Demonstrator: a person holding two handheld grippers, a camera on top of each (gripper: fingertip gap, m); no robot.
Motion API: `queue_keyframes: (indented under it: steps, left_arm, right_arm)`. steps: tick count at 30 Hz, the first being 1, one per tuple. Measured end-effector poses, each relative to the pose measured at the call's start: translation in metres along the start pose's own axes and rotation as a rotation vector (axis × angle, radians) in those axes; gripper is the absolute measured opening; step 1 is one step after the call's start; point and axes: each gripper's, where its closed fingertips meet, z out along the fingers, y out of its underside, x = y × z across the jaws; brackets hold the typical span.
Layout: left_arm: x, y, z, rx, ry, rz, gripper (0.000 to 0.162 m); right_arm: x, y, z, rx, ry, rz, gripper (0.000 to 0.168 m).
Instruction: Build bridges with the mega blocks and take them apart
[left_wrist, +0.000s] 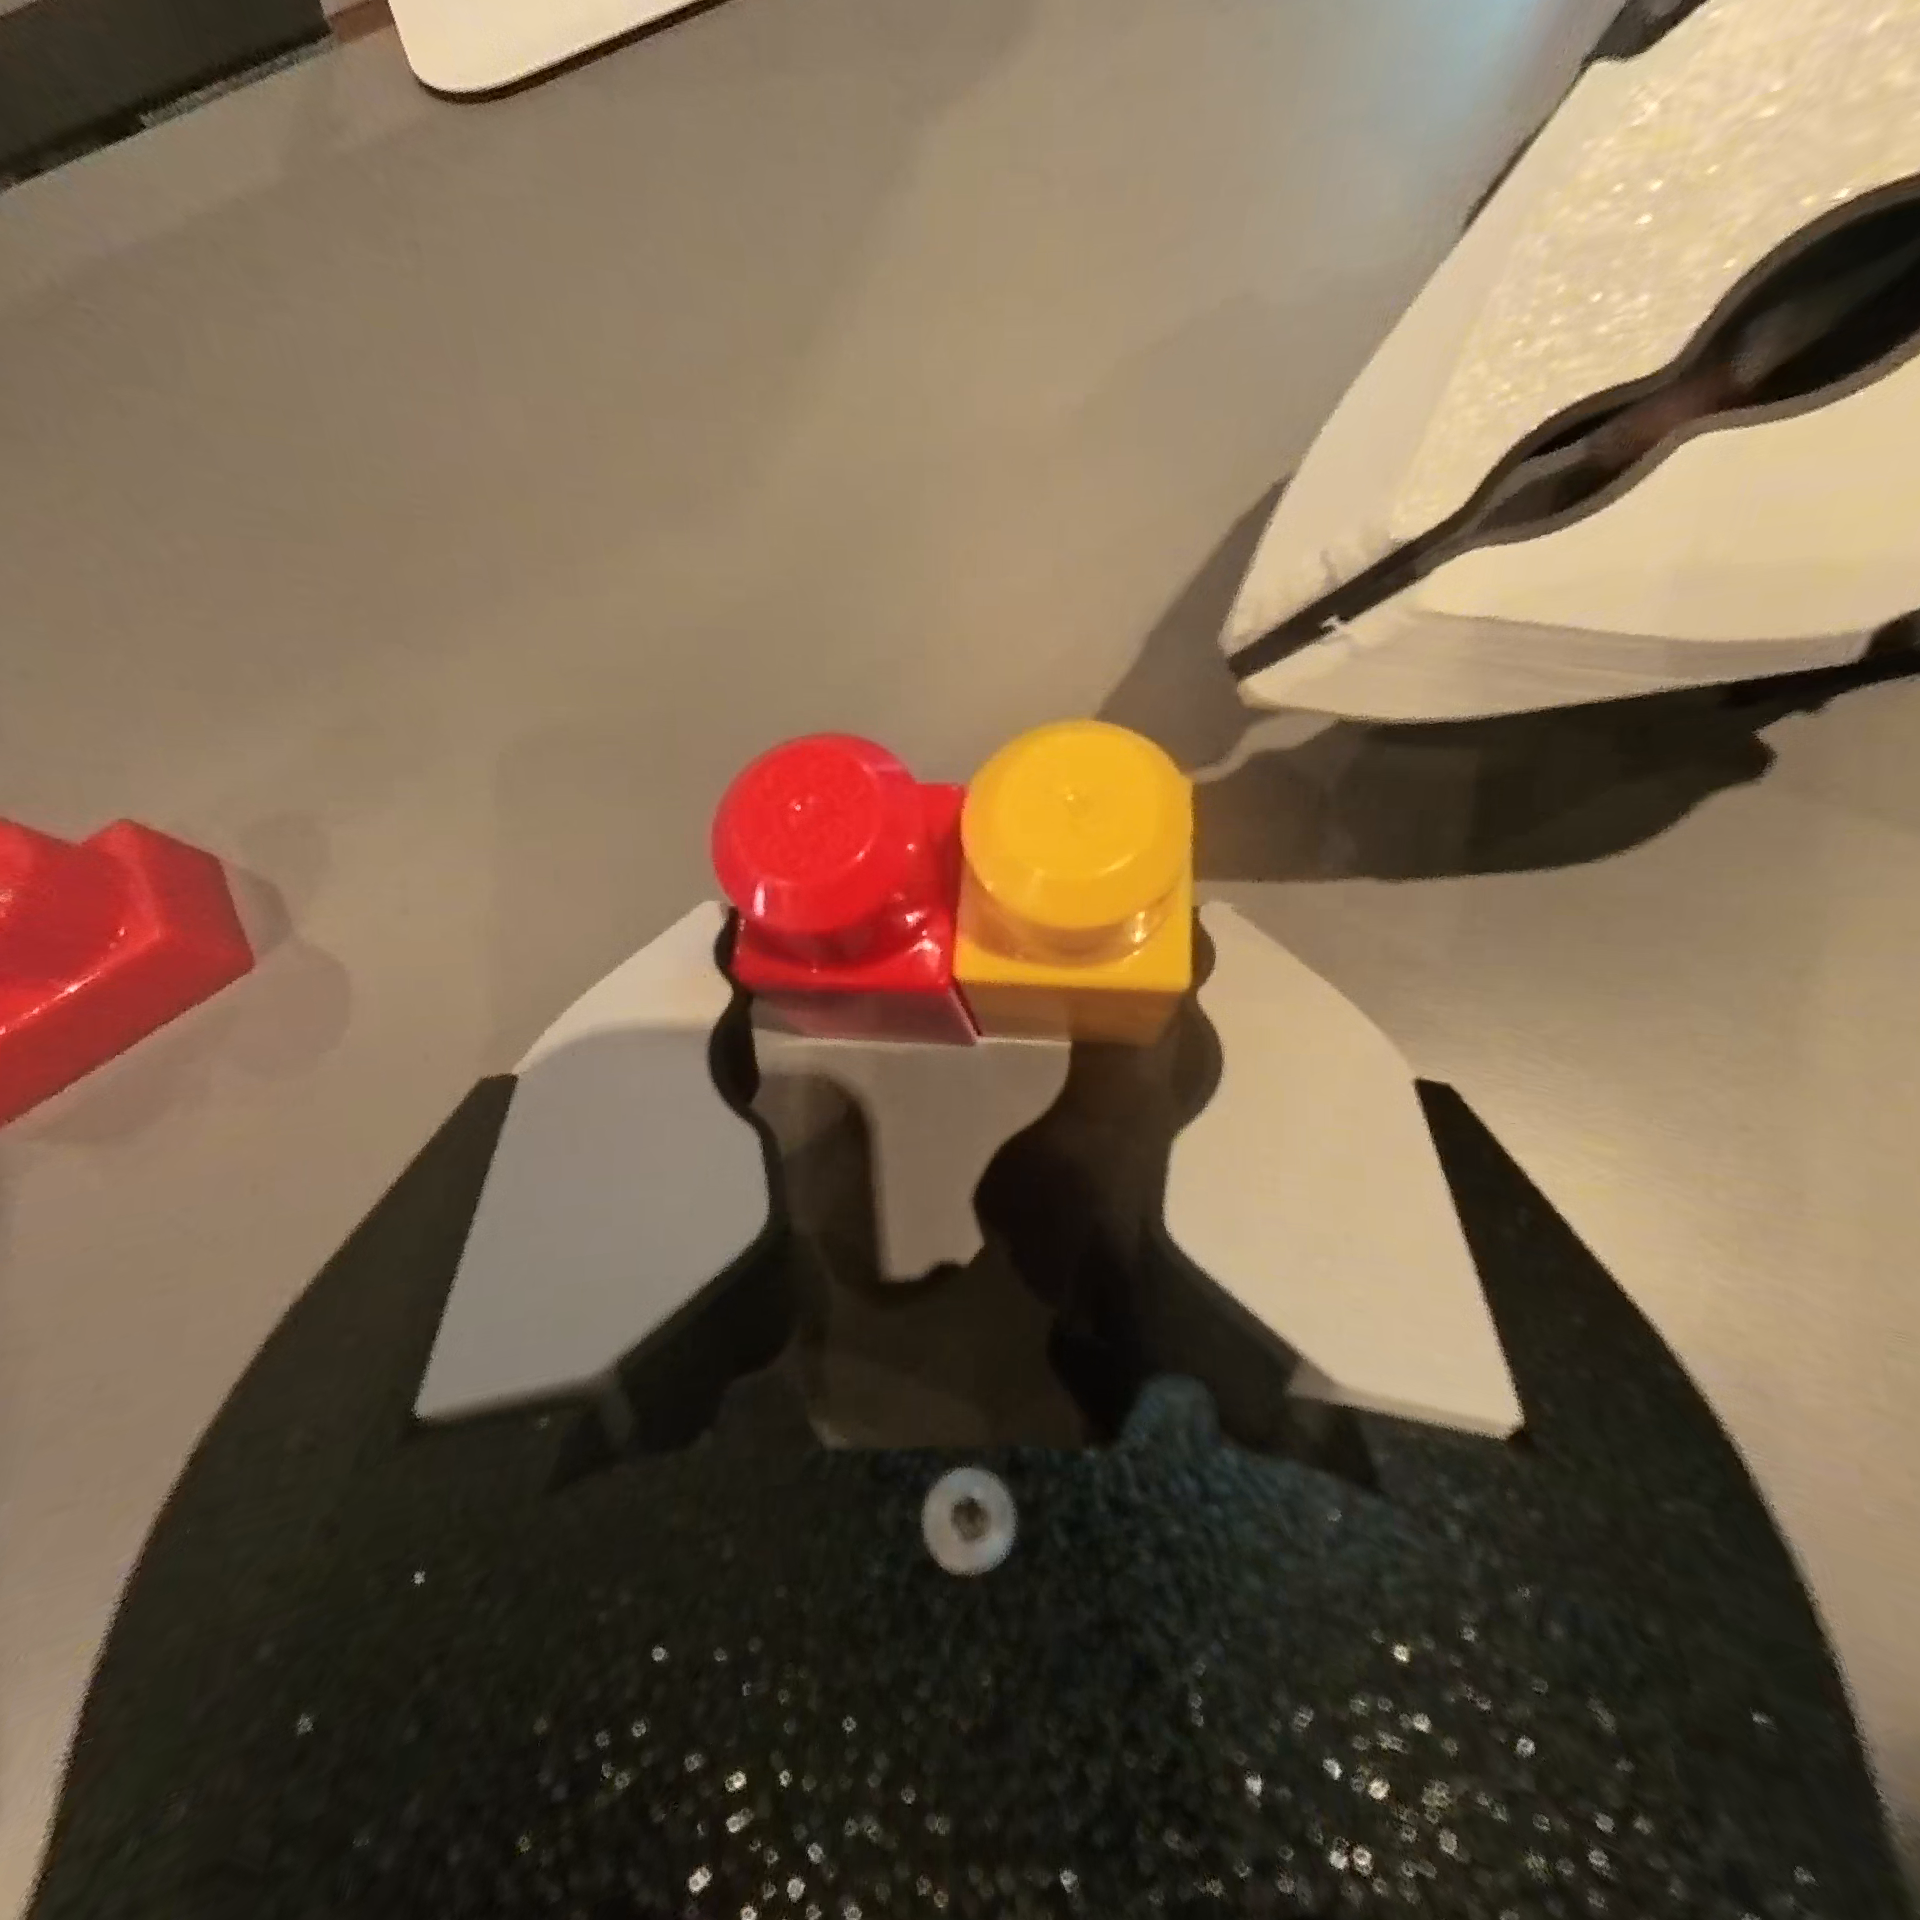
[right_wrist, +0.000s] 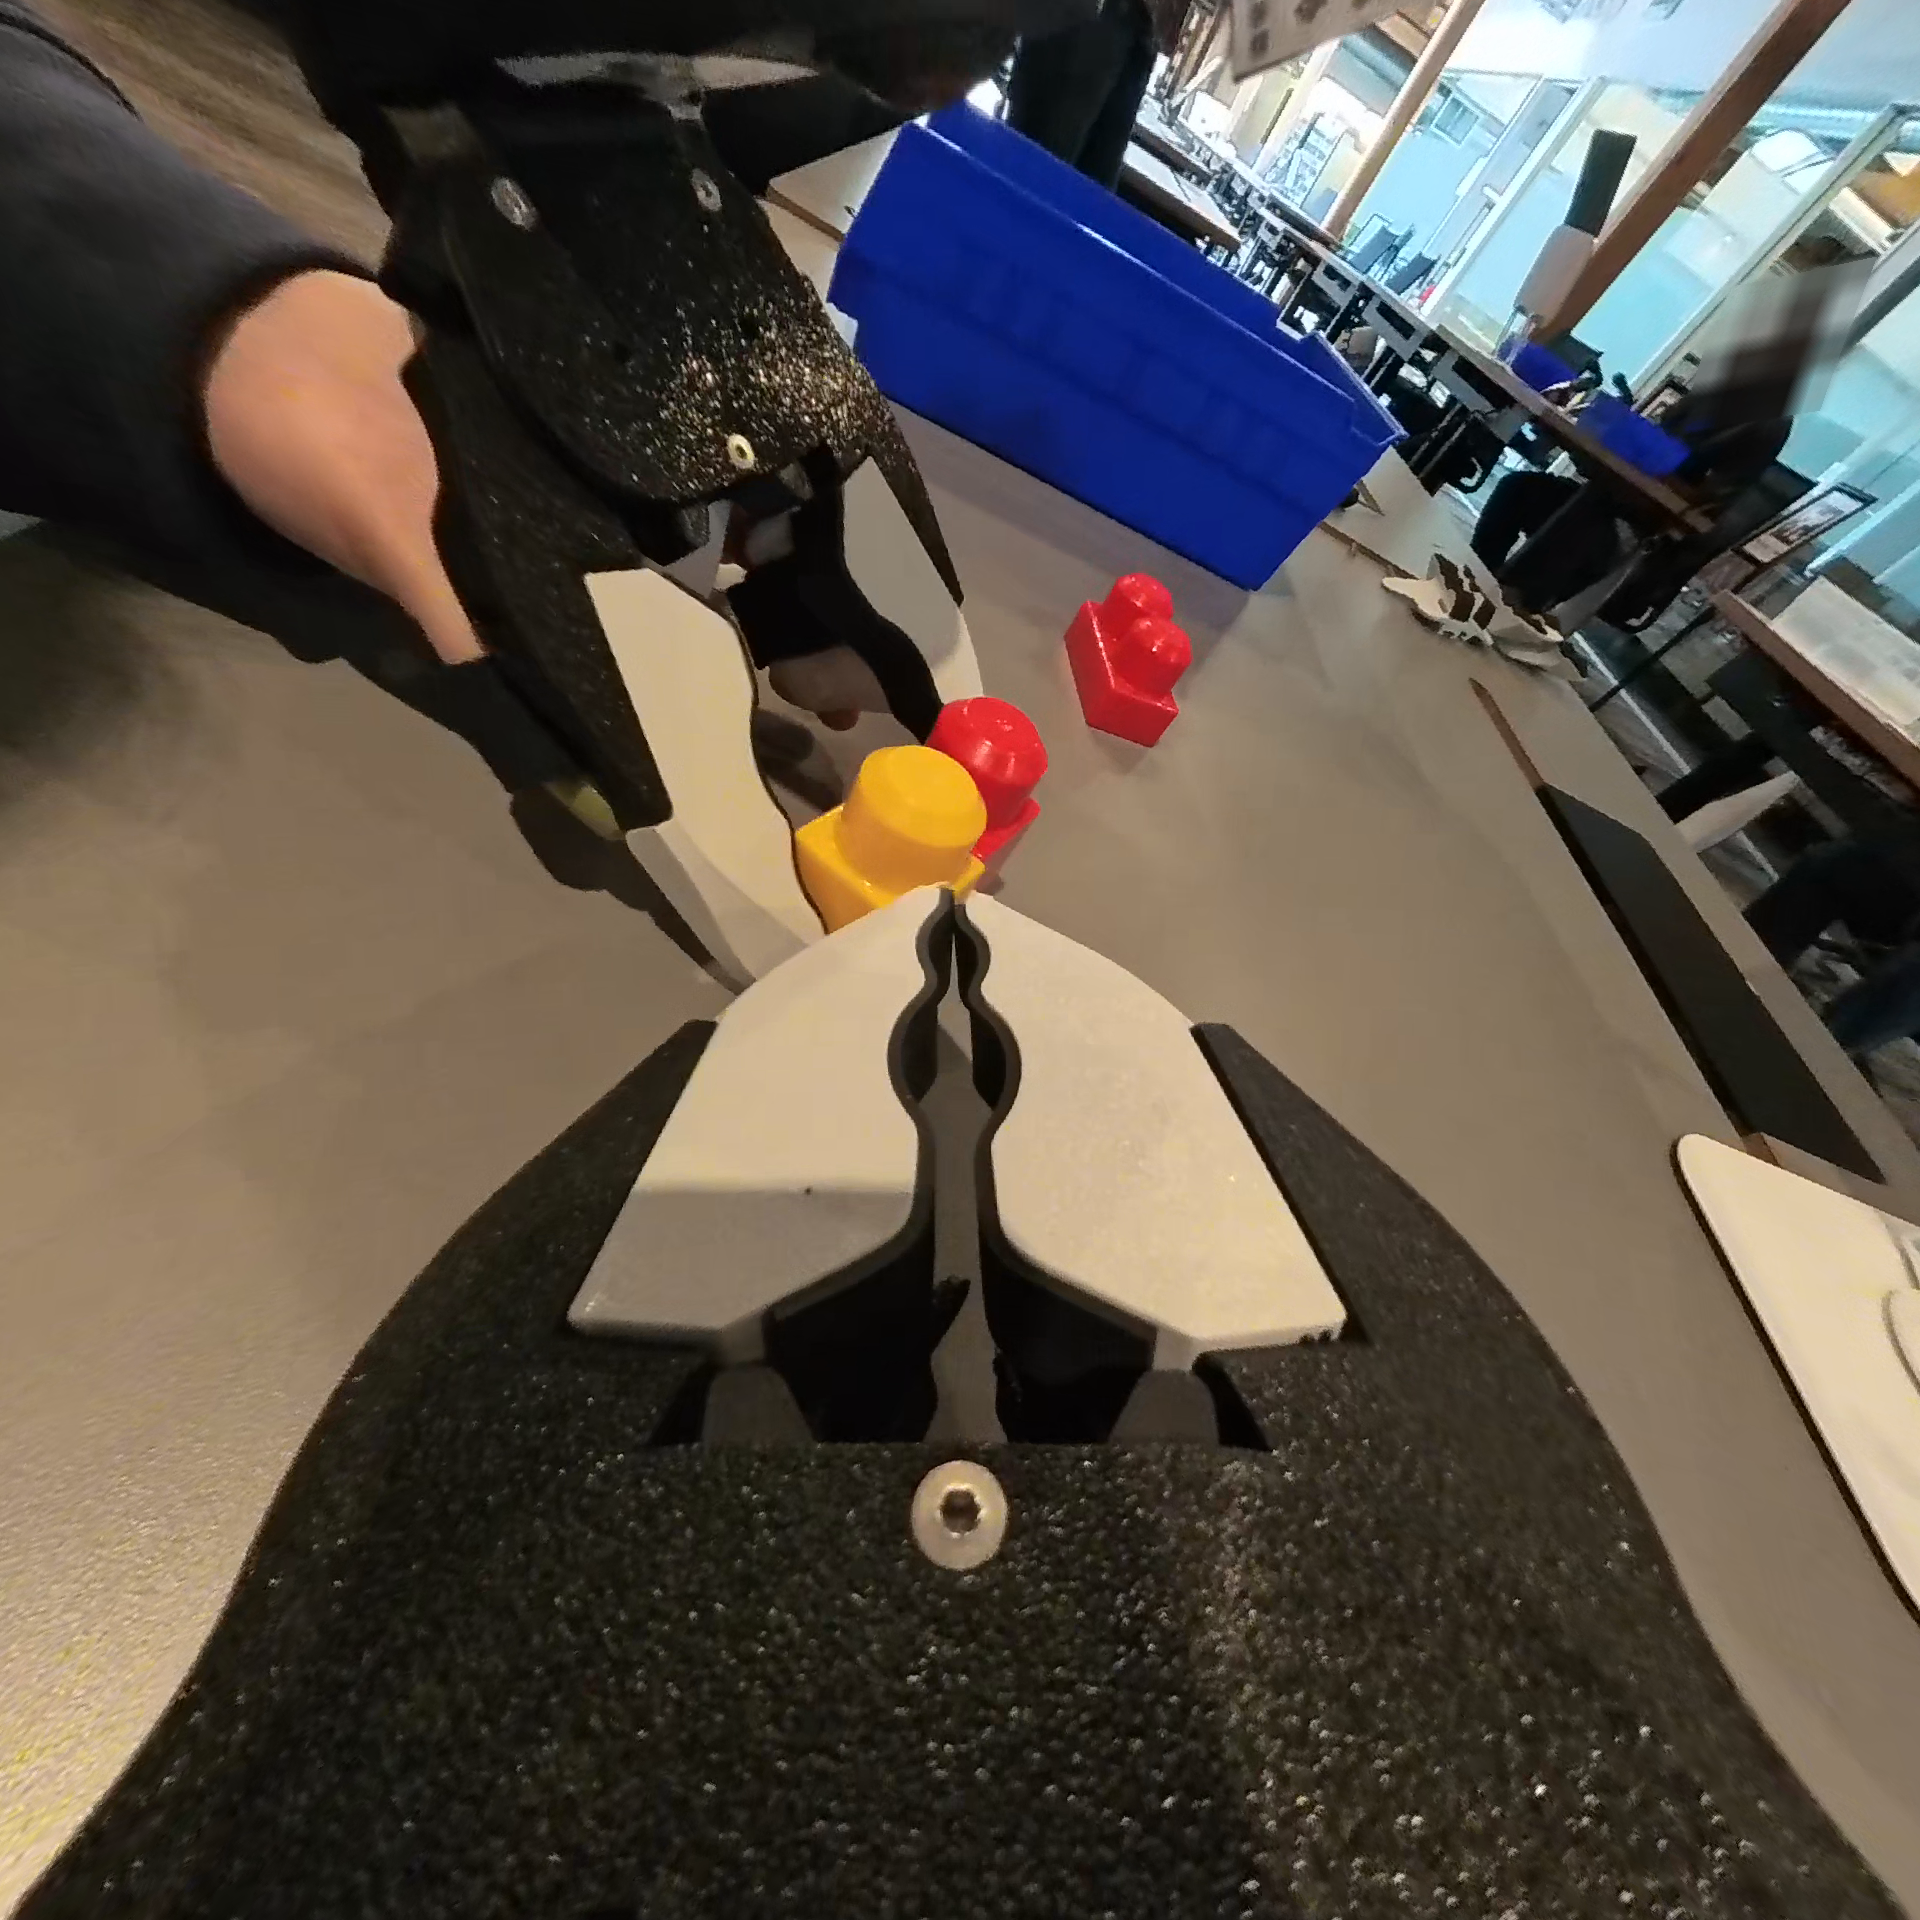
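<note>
The left gripper (left_wrist: 961, 977) comes down over two single-stud blocks, its fingers spread just wide enough to bracket the pair — one tip at the outer side of the red block (left_wrist: 847, 904), the other at the outer side of the yellow block (left_wrist: 1075, 894). Whether the tips actually press the blocks I cannot tell; they look at least touching. My guess is that the bracket keeps the two squared up side by side as piers for a bridge. The blocks stand upright and touching each other on the grey table (left_wrist: 520, 468), out in its open middle.

The right gripper (right_wrist: 951, 920) waits low, just in front of the yellow block, fingers pressed together and holding nothing. It looks parked — or ready to nudge the yellow one.

Farther across the table, well apart from the pair, sits a two-stud red brick (right_wrist: 1127, 660), probably the span to go on top. Behind it, toward the far edge, a blue bin (right_wrist: 1091, 343). A white board (right_wrist: 1808, 1299) lies at the table's right edge.
</note>
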Motion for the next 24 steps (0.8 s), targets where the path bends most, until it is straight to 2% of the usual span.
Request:
queue_keyframes:
  steps: [9,18,24]
  left_arm:
    - [0.002,-0.001,0.001,0.008,0.053,0.041,0.077]
    - [0.034,0.006,-0.014,0.062,0.403,0.326,0.077]
    - [0.038,0.01,-0.019,0.073,0.482,0.383,0.077]
  right_arm:
    - [0.001,0.001,0.0,-0.005,0.006,0.0,0.0]
    - [-0.003,0.001,0.001,-0.008,-0.021,-0.005,0.0]
    - [-0.008,0.004,0.003,-0.035,-0.044,-0.02,0.0]
